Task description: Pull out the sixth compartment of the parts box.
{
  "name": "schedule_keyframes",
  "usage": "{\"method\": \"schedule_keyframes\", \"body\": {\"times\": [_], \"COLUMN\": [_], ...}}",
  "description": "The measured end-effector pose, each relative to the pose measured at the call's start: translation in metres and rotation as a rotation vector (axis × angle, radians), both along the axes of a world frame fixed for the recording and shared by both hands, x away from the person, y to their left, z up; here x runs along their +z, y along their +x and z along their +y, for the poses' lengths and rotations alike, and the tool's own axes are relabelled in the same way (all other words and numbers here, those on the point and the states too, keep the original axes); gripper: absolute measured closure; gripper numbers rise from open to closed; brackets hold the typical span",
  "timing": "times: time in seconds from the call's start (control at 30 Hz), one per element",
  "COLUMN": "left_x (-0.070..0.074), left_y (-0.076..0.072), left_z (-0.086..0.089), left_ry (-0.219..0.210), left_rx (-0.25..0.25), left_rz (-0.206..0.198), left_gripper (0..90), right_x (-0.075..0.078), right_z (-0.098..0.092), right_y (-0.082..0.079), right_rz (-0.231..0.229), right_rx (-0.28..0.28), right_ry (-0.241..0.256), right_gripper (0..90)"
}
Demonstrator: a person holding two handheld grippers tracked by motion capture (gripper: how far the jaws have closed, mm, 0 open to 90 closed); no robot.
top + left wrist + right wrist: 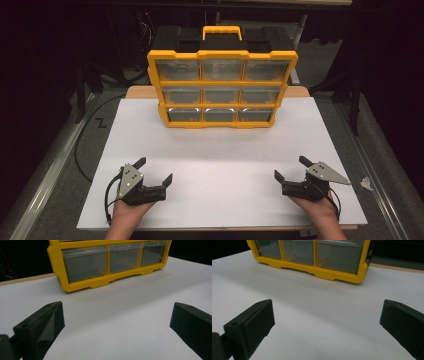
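High view: your left gripper (156, 170) and right gripper (289, 167) rest low on the white surface (220, 150), jaws spread wide, nothing between them; the yellow drawer box (221, 85) stands upright at the far edge, well apart from both.
Left gripper view: your jaws gape; the box's bottom drawers (112, 260) sit ahead.
Right gripper view: your jaws stand apart; the box's lower corner (359, 275) lies ahead.

White board (220, 165) on table; crumpled scrap (366, 183) right of board.
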State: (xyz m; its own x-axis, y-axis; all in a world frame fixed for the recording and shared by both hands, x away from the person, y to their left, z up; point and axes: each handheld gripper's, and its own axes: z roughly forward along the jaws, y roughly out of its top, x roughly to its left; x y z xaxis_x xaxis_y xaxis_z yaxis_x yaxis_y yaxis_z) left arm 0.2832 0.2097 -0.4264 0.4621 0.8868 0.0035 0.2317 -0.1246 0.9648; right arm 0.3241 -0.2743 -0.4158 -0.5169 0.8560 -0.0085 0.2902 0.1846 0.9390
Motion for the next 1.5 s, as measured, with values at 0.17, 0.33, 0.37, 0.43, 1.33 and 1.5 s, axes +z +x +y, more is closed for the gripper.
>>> {"method": "schedule_keyframes", "body": {"times": [0.17,0.33,0.37,0.43,1.33,1.5], "left_x": [0.000,0.000,0.000,0.000,-0.002,-0.002], "left_y": [0.000,0.001,0.001,0.001,0.003,0.004], "left_z": [0.000,0.000,0.000,0.001,0.000,0.000], "left_ry": [-0.004,-0.001,-0.001,-0.002,-0.003,-0.004], "left_rx": [0.001,-0.002,-0.002,0.000,-0.010,-0.011], "left_rz": [0.001,0.001,0.001,0.000,0.007,0.009], "left_gripper": [0.6,0.9,0.9,0.9,0.9,1.0], "right_x": [0.000,0.000,0.000,0.000,-0.008,-0.007], "right_z": [0.002,0.003,0.003,0.003,0.022,0.021], "right_y": [-0.001,-0.001,-0.001,-0.001,0.031,0.041], "right_rz": [-0.012,-0.017,-0.016,-0.015,-0.023,-0.013], "right_rx": [0.011,0.015,0.015,0.015,-0.025,-0.038], "right_ry": [-0.020,-0.027,-0.028,-0.029,-0.074,-0.068], "right_gripper": [1.0,1.0,1.0,1.0,1.0,1.0]}}
